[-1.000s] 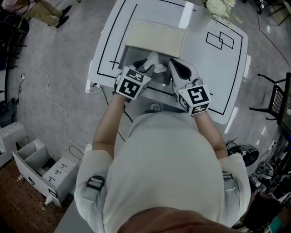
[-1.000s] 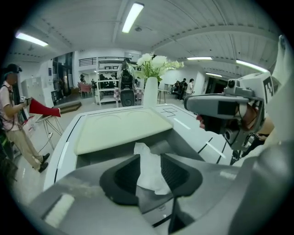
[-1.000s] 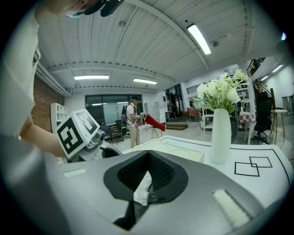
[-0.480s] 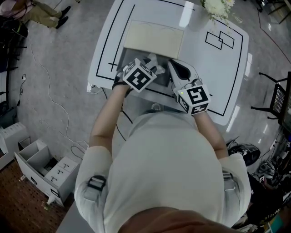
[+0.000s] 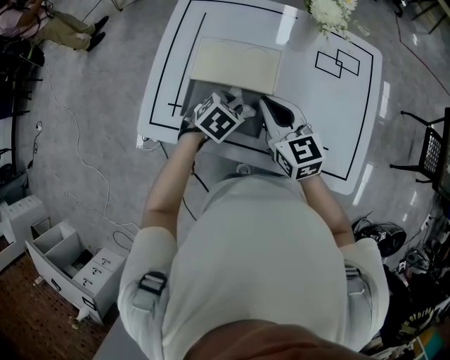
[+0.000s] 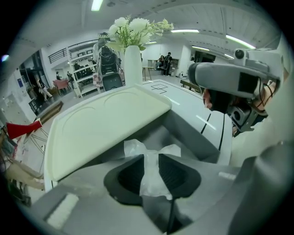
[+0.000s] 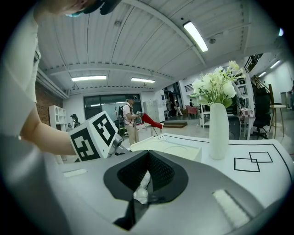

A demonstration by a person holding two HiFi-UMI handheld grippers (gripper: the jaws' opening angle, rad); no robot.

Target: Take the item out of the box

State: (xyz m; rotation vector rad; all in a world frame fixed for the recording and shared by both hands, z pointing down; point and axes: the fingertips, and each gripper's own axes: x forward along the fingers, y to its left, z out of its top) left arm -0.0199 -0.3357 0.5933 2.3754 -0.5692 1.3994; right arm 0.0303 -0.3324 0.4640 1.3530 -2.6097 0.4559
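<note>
A grey box (image 5: 191, 95) stands on the white table, its cream lid (image 5: 235, 63) folded back. Crumpled white plastic wrapping (image 5: 242, 100) sticks up from inside it. My left gripper (image 5: 236, 107) points steeply down into the box. Its jaws have just been closing, and a strip of the wrapping (image 6: 151, 172) is pinched between its pads. My right gripper (image 5: 270, 105) lies almost level at the box's right side, shut on another bit of the wrapping (image 7: 141, 192). What lies under the wrapping is hidden.
A white vase of flowers (image 5: 330, 13) stands at the table's far edge, beside drawn squares (image 5: 337, 63). The left gripper's marker cube (image 7: 94, 135) sits close to the right gripper. Open drawers (image 5: 63, 260) rest on the floor at lower left, and a black chair (image 5: 429, 151) stands at the right.
My left gripper has dipped further into the box and rolled, its marker cube shifting toward the wrapping. The right gripper has kept still.
</note>
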